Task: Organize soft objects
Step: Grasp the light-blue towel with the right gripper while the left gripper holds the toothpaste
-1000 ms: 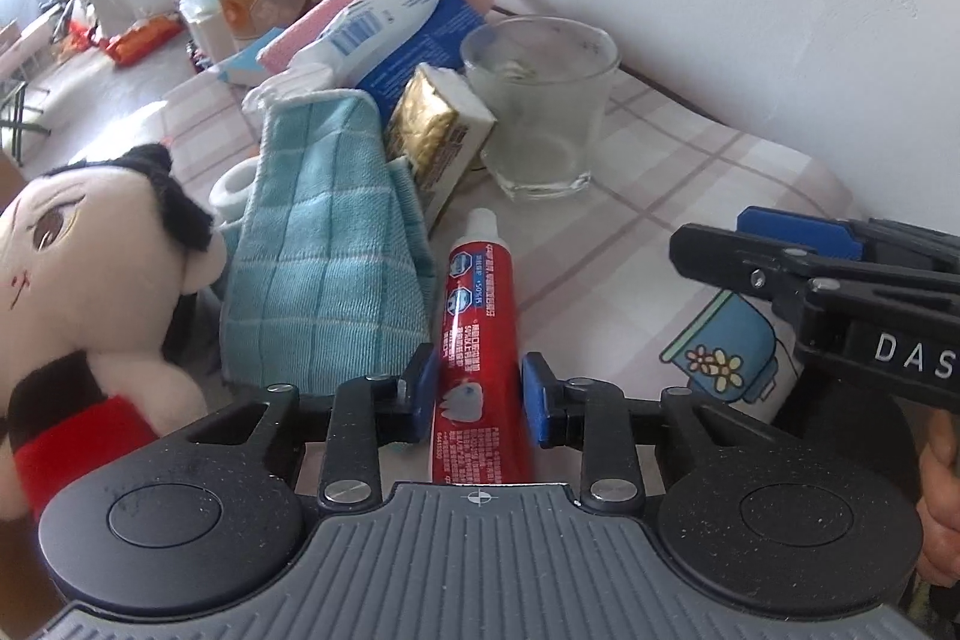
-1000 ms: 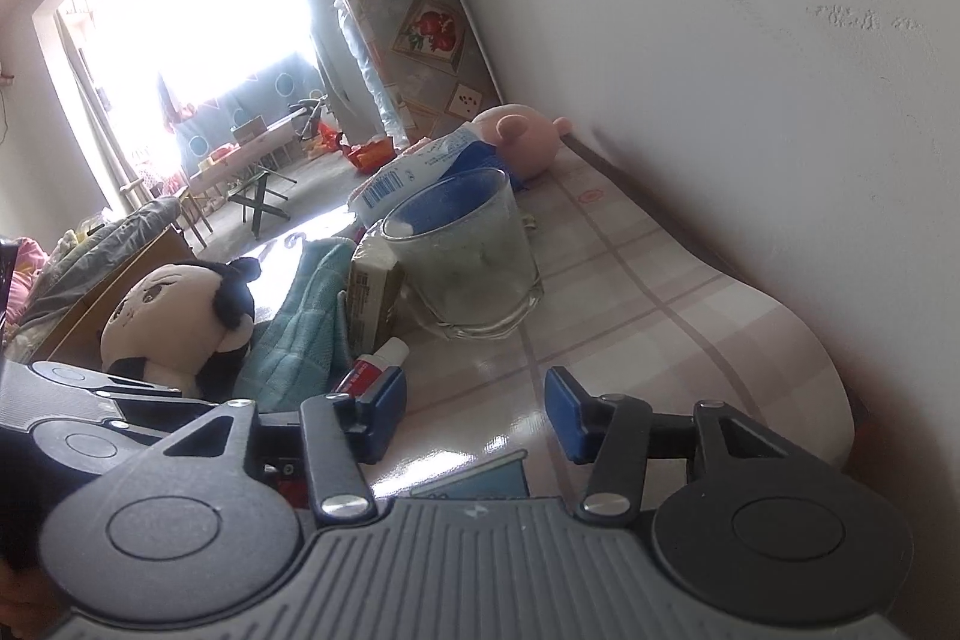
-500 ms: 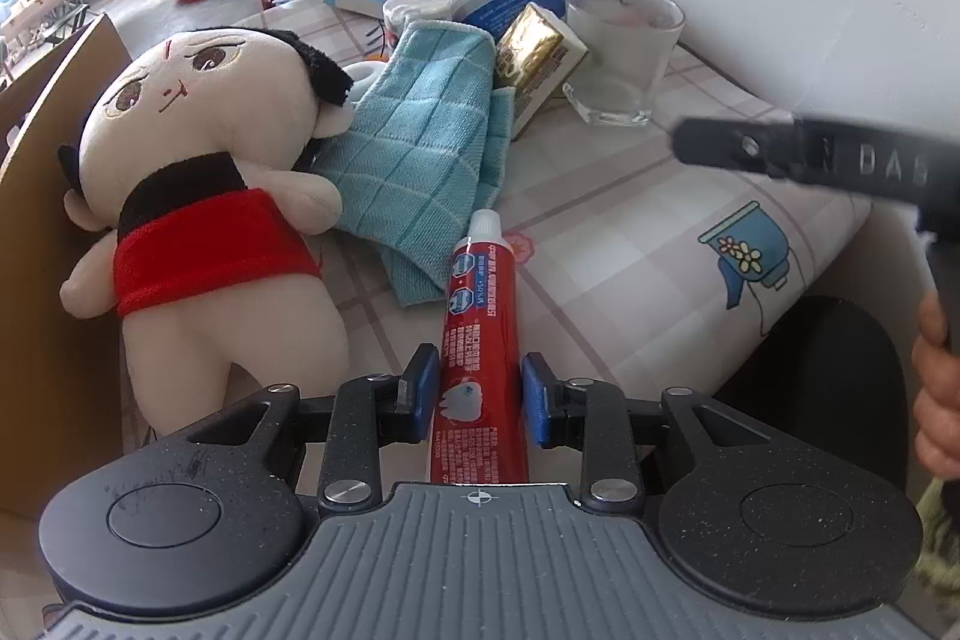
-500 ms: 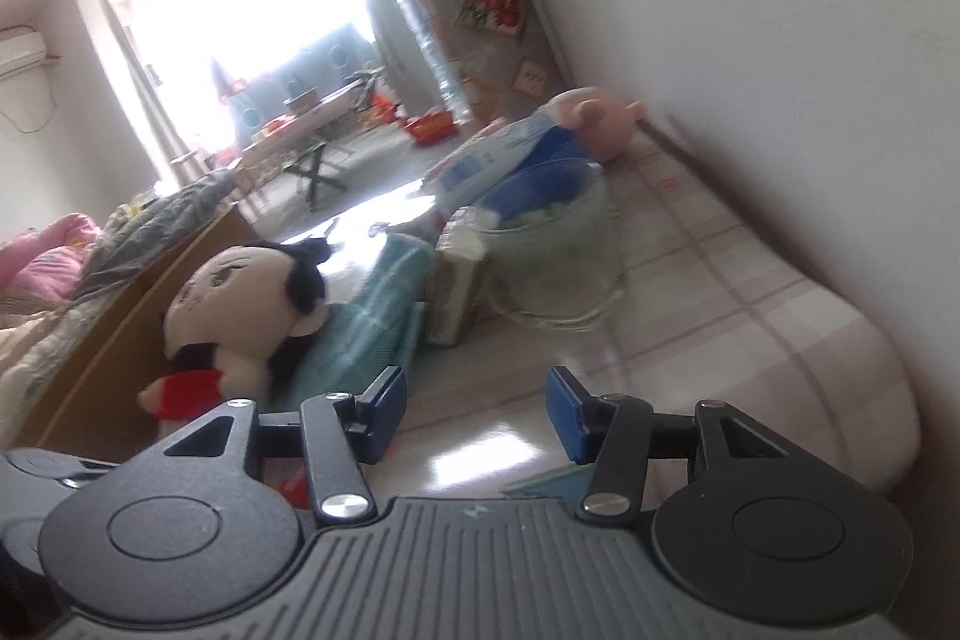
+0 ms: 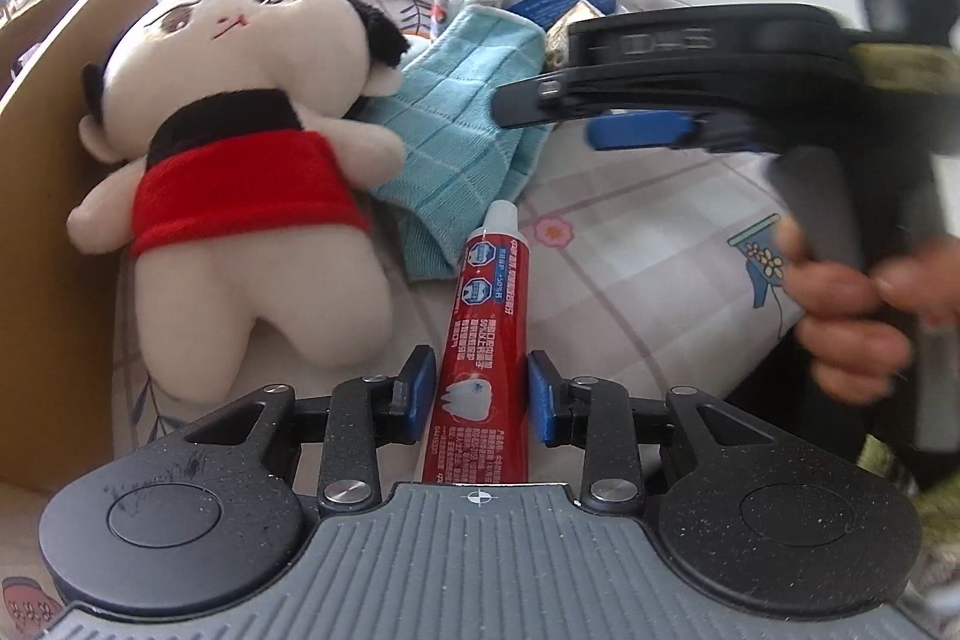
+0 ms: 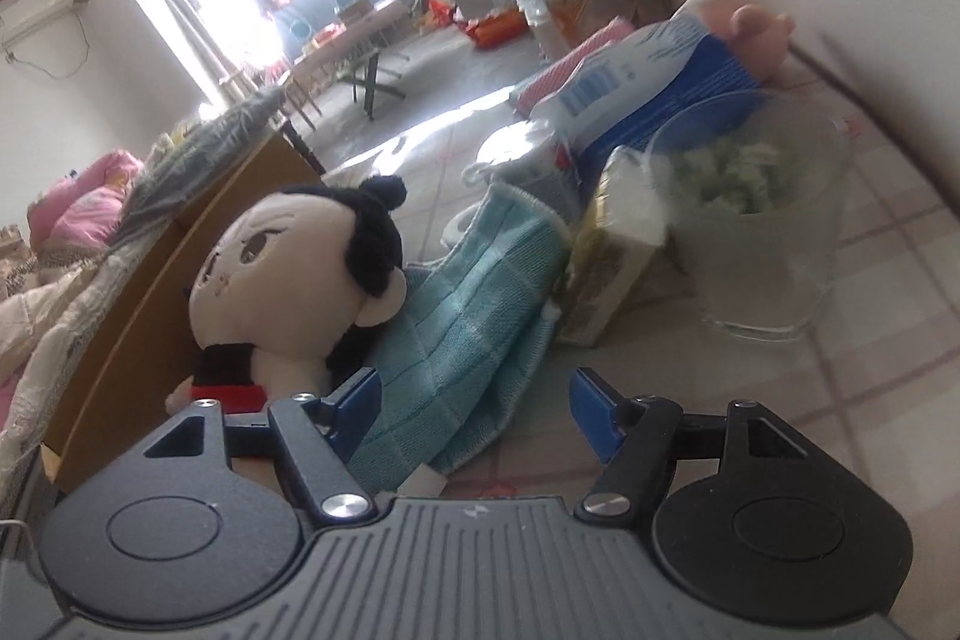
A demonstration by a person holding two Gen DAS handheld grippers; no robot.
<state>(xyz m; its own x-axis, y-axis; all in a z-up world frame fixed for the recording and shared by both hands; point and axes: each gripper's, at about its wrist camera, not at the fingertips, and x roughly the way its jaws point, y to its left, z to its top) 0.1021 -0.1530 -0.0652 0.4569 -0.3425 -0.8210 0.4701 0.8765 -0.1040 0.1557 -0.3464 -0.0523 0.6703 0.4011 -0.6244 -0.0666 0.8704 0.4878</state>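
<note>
Doll (image 5: 240, 142), the largest soft thing, is being seen lying on its back at the left of the table (image 5: 648, 256), against a cardboard box (image 5: 54, 196), its head toward the far side. Cloth (image 5: 462, 124), light blue, is being shown lying crumpled just right of the doll, touching its head and arm. Glass (image 6: 762, 232) is being seen standing farther right, near the wall, beside a small carton (image 6: 612, 274). Toothpaste (image 5: 486, 340), a red tube, is being gripped near its tail by the left gripper (image 5: 480, 391), cap pointing away toward the cloth. The right gripper (image 6: 474, 403) is being opened, nothing pressed by its pads, with the cloth's near edge lying beyond them; its handle is being held by a hand (image 5: 858, 316).
</note>
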